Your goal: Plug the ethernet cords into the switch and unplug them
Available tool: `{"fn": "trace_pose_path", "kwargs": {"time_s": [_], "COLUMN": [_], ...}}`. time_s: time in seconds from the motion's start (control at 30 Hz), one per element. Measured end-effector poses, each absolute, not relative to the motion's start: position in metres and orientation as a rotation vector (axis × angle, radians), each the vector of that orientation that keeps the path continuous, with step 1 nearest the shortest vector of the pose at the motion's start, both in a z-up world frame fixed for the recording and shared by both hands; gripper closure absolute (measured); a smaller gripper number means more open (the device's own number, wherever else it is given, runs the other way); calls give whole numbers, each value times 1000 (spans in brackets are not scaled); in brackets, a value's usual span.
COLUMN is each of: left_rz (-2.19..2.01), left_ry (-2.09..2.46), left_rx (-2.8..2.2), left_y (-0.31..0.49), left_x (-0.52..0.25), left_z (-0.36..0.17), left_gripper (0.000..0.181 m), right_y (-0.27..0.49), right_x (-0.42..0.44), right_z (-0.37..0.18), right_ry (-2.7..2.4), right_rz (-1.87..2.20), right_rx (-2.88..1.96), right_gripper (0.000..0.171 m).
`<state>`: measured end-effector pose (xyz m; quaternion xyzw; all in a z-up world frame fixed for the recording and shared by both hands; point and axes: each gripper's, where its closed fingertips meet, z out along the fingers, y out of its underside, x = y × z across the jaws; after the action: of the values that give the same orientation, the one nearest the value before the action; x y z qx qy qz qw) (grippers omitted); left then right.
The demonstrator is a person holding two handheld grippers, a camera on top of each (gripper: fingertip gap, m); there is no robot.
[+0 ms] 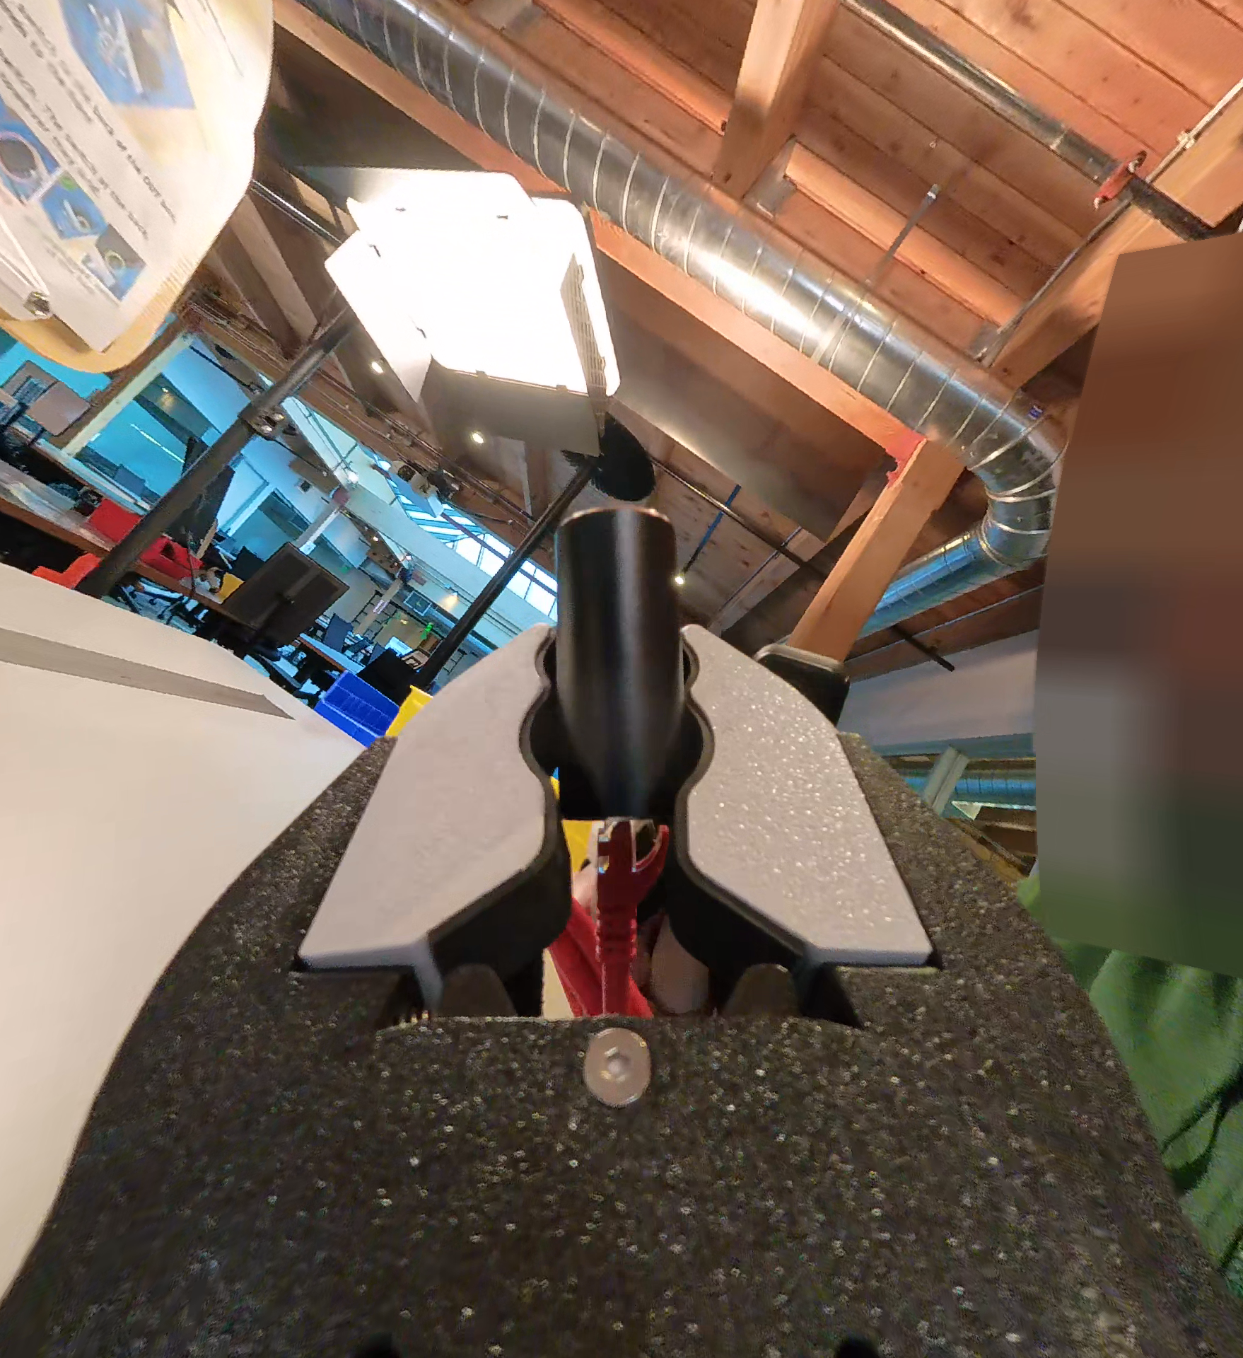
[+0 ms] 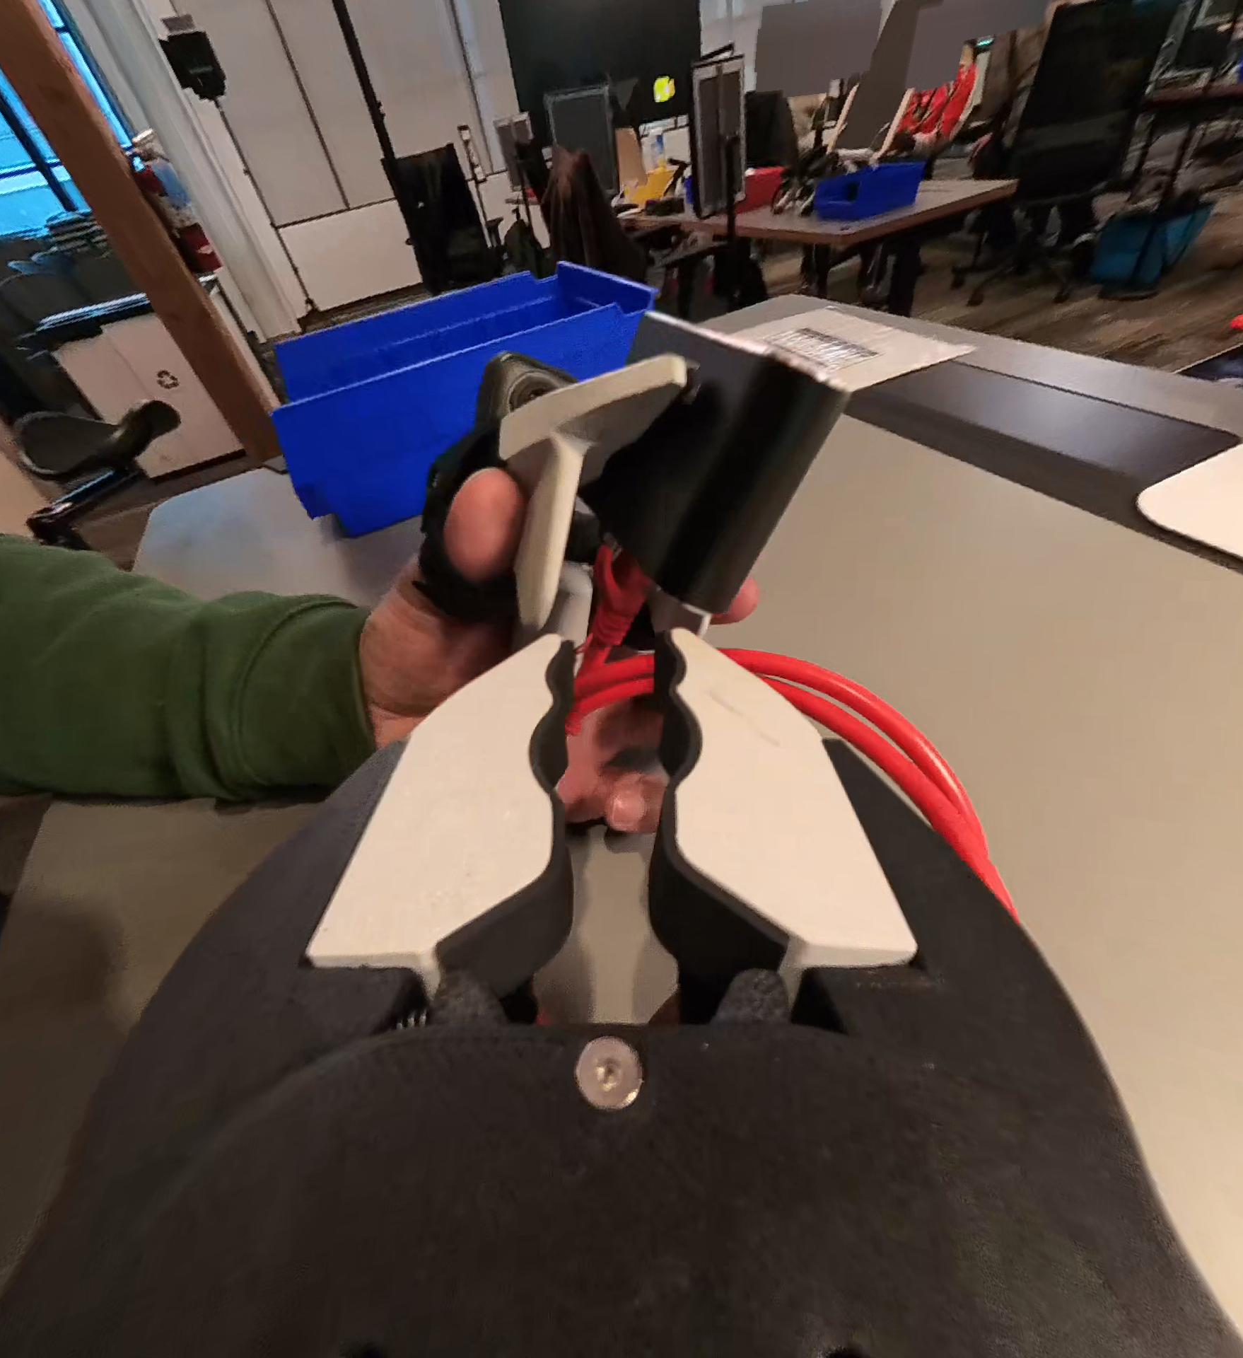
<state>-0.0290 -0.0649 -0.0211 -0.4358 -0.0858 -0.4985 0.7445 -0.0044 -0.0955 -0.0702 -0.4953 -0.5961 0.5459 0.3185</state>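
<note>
Overhead, wooden beams (image 1: 773, 88) and a silver duct (image 1: 751, 242) fill the left wrist view, which is tilted upward. Left gripper (image 1: 618, 647) is clamped on the black switch (image 1: 615, 647), which stands up between its grey fingers (image 1: 472, 771); a red ethernet cord (image 1: 615, 918) has its plug seated in the switch's lower edge and trails down between the jaws. From the right wrist view, the right gripper (image 2: 617, 650) stands slightly parted, its tips straddling the red cord (image 2: 861, 705) just below the switch (image 2: 721, 470); I cannot tell whether the pads touch it. A hand (image 2: 442, 588) in a green sleeve (image 2: 126, 661) holds the left tool. Beyond lie the grey table (image 2: 1008, 661), a blue bin (image 2: 420, 397) and office desks.
</note>
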Motion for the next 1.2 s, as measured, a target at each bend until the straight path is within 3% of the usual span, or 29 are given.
{"fn": "trace_pose_path", "kwargs": {"time_s": [0.23,0.47,1.2], "left_rz": [-1025,-928,-834], "left_ry": [-101,-57,61], "left_rx": [-959,-996,-1124], "left_y": [-67,-65,-63], "left_x": [-13,-5,9], "left_z": [-15,-15,-18], "left_gripper": [153,154,153], "right_y": [-89,-87,-88], "right_x": [-3,7,3], "right_z": [-74,-76,-65], "right_ry": [-1581,-1702,-1446], "right_rz": [1369,1226,1775], "right_rx": [-1394,-1397,-1348], "right_gripper": [147,156,141]}}
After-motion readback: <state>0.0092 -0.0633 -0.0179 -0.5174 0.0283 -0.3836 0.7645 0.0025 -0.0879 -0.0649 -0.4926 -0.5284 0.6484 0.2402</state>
